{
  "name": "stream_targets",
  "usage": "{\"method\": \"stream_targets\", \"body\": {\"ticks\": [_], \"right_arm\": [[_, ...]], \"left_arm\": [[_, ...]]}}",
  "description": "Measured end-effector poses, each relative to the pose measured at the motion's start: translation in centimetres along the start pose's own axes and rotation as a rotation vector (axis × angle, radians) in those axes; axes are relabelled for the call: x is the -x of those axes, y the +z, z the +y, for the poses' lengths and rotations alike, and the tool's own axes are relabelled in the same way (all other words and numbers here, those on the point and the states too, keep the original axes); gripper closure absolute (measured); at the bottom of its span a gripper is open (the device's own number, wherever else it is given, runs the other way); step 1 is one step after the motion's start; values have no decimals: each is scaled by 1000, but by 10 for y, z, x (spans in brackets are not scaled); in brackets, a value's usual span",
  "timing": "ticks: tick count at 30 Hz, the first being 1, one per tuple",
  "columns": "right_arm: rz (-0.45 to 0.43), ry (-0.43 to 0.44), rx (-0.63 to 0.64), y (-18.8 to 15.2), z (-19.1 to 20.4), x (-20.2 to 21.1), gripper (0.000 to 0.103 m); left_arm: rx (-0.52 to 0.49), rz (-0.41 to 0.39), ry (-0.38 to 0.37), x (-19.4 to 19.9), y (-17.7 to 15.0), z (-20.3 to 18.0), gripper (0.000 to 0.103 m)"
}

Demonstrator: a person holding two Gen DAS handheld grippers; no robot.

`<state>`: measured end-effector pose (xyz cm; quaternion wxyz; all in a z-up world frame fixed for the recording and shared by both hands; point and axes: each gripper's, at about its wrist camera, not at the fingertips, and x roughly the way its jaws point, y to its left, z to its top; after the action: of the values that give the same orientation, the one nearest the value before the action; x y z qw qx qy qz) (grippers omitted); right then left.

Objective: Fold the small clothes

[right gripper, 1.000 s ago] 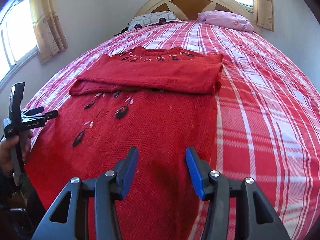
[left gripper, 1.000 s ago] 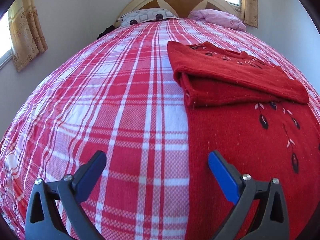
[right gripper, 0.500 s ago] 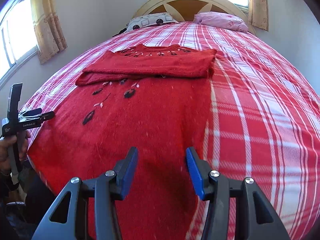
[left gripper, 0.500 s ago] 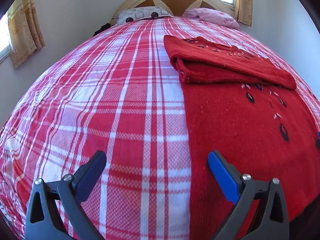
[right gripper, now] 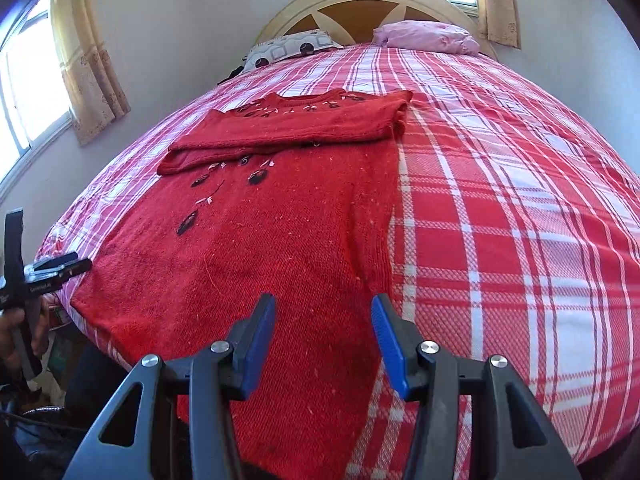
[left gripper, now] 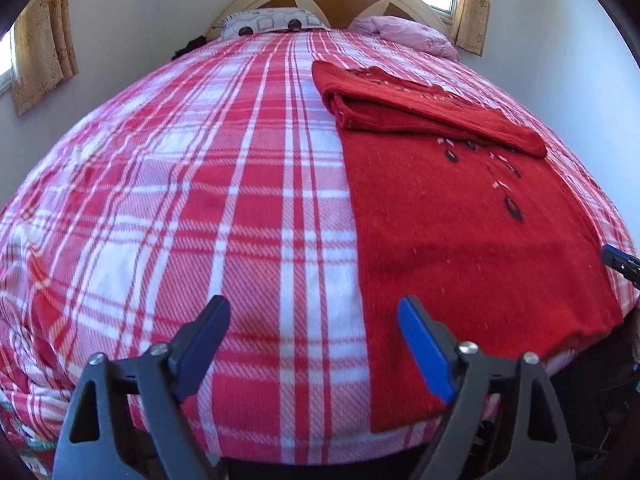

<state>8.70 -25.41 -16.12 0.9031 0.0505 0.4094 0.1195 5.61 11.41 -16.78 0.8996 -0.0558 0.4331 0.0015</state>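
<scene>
The bed (left gripper: 200, 200) filled the room, its red and white checked blanket running up to two pillows at the headboard (right gripper: 360, 4). A red sweater (right gripper: 280, 240) lay flat near the foot, its sleeves folded across the chest and its hem at the mattress edge. The left gripper (left gripper: 312, 340) hung over the blanket just beside the sweater, fingers spread wide, holding nothing. The right gripper (right gripper: 323, 340) hovered above the hem, fingers also apart and empty.

White lettering on the left gripper (right gripper: 60, 270) (too blurred), perhaps "GenRobot.AI".
</scene>
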Motion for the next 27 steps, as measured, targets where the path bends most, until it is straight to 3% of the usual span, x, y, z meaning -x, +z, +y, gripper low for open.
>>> {"method": "stream_targets", "body": {"ticks": [2, 10, 14, 24, 27], "right_arm": [[-3, -2, -3, -2, -1, 5, 52], [39, 36, -80, -17, -16, 15, 52], [54, 49, -106, -25, -22, 18, 52], [101, 123, -161, -47, -27, 25, 53], [116, 156, -170, -50, -26, 24, 59]], "left_arm": [[3, 20, -34, 2, -5, -3, 32], [-48, 28, -72, 12, -23, -20, 36], [-65, 32, -99, 12, -23, -24, 48], [-23, 50, -141, 14, -24, -19, 50], [-31, 54, -133, 17, -26, -21, 50]]}}
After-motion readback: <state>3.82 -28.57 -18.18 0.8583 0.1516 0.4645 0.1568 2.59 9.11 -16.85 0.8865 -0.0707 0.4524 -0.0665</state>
